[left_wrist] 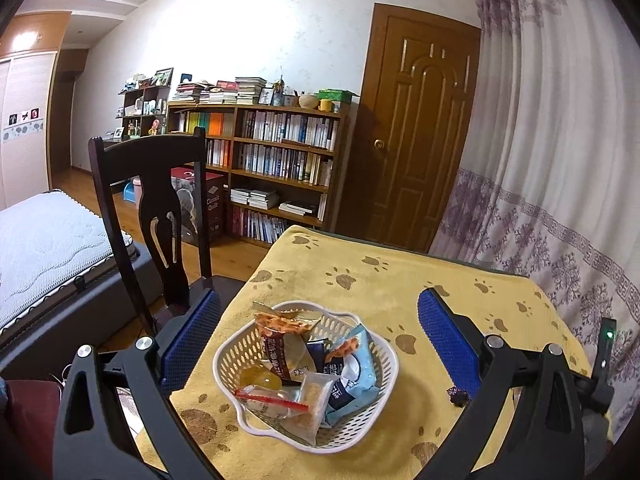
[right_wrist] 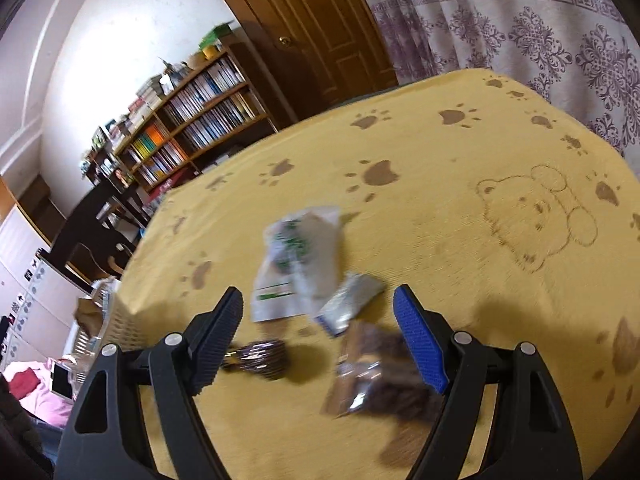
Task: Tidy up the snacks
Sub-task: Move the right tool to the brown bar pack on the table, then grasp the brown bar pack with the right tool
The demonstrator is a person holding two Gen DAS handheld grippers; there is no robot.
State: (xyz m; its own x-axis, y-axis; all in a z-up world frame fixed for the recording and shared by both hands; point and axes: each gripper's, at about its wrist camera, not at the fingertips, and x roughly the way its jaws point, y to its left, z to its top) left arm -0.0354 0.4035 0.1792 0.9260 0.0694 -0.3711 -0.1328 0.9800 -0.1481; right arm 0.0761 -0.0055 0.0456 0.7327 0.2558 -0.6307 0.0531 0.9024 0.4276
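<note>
In the left wrist view a white slotted basket (left_wrist: 240,354) sits on the yellow paw-print cloth (left_wrist: 360,276) and holds several wrapped snacks (left_wrist: 304,364). My left gripper (left_wrist: 316,320) hangs above it, open and wide, nothing between its blue pads. A small dark candy (left_wrist: 458,394) lies right of the basket. In the blurred right wrist view my right gripper (right_wrist: 318,312) is open over loose snacks: a white-and-green packet (right_wrist: 296,260), a silver-blue packet (right_wrist: 348,304), a brown clear-wrapped packet (right_wrist: 380,376) by the right finger, and a dark wrapped candy (right_wrist: 260,360) by the left finger.
A dark wooden chair (left_wrist: 156,208) stands at the table's left edge, with a bed (left_wrist: 48,248) beyond it. A bookshelf (left_wrist: 276,160), a door (left_wrist: 420,128) and a patterned curtain (left_wrist: 560,160) lie behind the table. The basket's edge (right_wrist: 120,320) shows at the left of the right wrist view.
</note>
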